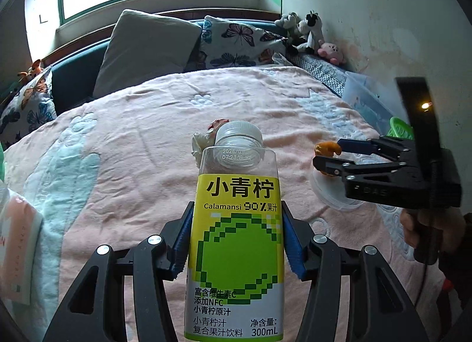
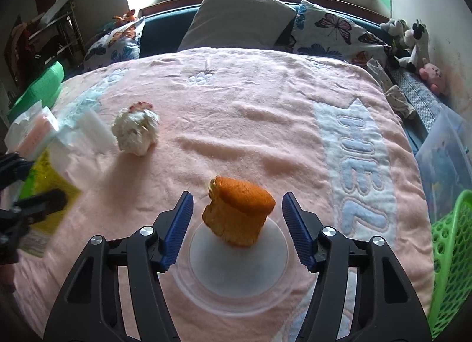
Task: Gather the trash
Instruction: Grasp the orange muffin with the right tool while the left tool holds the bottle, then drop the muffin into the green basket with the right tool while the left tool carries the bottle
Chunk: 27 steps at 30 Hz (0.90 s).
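Observation:
My left gripper (image 1: 236, 241) is shut on an empty clear juice bottle (image 1: 236, 224) with a yellow-green label and holds it above the pink blanket; the bottle also shows blurred in the right wrist view (image 2: 50, 185). My right gripper (image 2: 237, 215) is open, its blue pads on either side of an orange piece of cake (image 2: 239, 212) that stands on a clear plastic plate (image 2: 239, 280). In the left wrist view that gripper (image 1: 327, 156) is at the right around the cake (image 1: 326, 148). A crumpled white tissue ball (image 2: 135, 129) lies on the blanket; it shows behind the bottle (image 1: 200, 141).
A green plastic basket (image 2: 451, 259) stands at the bed's right edge beside a clear storage box (image 2: 445, 159). Tissue packs (image 2: 35, 132) lie at the left. Pillows (image 2: 239, 17) and plush toys (image 2: 413, 38) line the headboard and wall.

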{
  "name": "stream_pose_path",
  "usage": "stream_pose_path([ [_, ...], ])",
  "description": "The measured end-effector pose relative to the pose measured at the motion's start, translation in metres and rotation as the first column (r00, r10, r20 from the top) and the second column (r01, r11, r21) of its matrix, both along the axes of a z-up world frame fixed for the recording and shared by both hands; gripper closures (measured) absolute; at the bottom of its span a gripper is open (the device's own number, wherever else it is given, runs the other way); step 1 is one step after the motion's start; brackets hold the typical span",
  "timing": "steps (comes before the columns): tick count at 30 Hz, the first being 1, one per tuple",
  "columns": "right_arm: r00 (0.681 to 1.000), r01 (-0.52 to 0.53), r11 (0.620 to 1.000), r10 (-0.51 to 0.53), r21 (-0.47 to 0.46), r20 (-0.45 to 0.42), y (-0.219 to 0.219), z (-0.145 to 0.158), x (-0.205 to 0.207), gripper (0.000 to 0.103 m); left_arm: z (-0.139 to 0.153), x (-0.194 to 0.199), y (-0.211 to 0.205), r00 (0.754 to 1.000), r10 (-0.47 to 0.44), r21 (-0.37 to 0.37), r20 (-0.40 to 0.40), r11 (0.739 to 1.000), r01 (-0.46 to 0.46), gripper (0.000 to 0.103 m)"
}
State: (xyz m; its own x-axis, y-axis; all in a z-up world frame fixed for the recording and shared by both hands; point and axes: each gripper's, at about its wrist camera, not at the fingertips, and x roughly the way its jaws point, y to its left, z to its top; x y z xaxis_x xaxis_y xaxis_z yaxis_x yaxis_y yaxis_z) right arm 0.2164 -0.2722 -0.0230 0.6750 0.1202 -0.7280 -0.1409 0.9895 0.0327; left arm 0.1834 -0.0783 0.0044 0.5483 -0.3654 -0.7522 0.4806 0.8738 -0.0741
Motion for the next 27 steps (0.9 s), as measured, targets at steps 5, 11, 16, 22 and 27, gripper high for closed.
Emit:
stream_pose_path([
  [5,1.000,0.016,0.999,-0.016,-0.033,0.015,0.004,-0.001,0.004,0.055,0.006,-0.003,0.003,1.000,-0.007,-0.008,0.017,1.000,0.007,0.051],
  [11,0.999,0.026,1.000,-0.025,-0.014,0.028,0.000,0.003,-0.003,0.060,0.008,-0.006,-0.002,1.000,-0.017,-0.012,0.020,1.000,0.018,0.050],
  [16,0.998,0.034,0.999,-0.035,0.015,0.050,-0.011,0.014,-0.023,0.062,0.010,-0.009,-0.005,1.000,-0.015,-0.017,0.021,1.000,0.016,0.050],
  [22,0.995,0.067,0.997,-0.070,0.049,0.070,-0.034,0.028,-0.056,0.062,0.017,-0.017,-0.025,0.998,-0.054,-0.032,0.014,0.998,0.055,0.050],
  [27,0.988,0.124,0.991,-0.127,0.050,0.083,-0.063,0.035,-0.088,0.062,0.021,-0.025,-0.055,0.994,-0.113,-0.055,0.001,0.992,0.113,0.050],
])
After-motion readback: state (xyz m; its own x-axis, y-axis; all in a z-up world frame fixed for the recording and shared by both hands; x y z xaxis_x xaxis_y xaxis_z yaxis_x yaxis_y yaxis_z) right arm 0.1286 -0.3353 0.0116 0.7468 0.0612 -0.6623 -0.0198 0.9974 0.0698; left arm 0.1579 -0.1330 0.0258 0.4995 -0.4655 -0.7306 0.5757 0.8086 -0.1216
